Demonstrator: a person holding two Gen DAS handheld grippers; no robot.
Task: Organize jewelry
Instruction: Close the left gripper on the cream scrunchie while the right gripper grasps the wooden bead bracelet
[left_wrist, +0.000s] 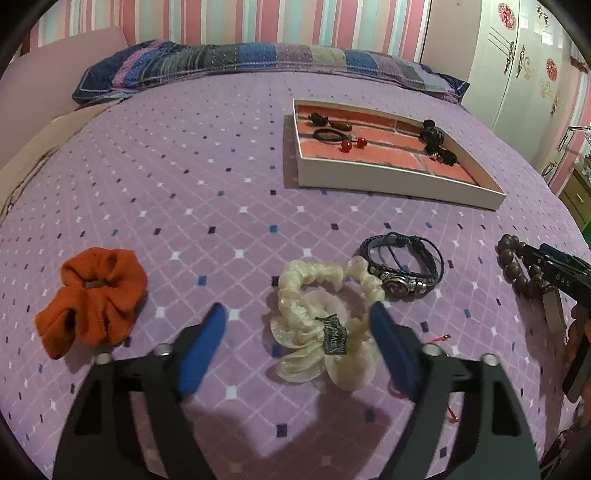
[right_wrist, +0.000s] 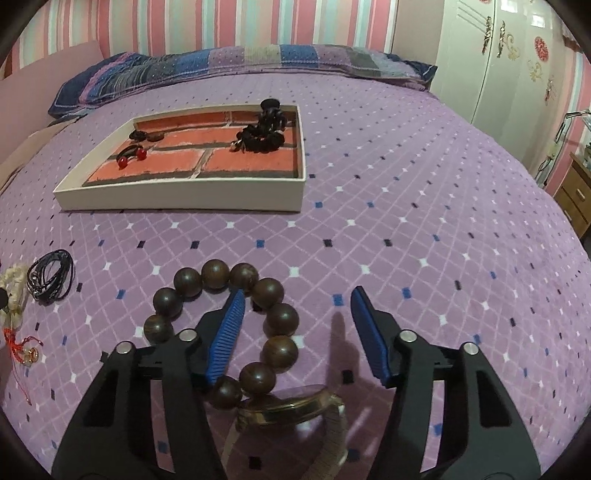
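Left tool (left_wrist: 297, 314) is seen spread over the cream scrunchie (left_wrist: 325, 325) on the bed (left_wrist: 221, 177); its pads aren't pressing it, nothing gripped. An orange scrunchie (left_wrist: 92, 299) lies well to the left. A dark bracelet (left_wrist: 406, 266) touches the cream one's far-right edge. A red cord (left_wrist: 437, 338) is half hidden behind the right finger. Right tool (right_wrist: 297, 302) is released too: left finger is set inside the bead bracelet (right_wrist: 221, 332), right finger outside, w/ beads between but not clamped. A gold watch (right_wrist: 291, 410) lies just beside the nearest beads. The tray (right_wrist: 184, 194), holding hair ties & dark beads, sits farther up the bed.
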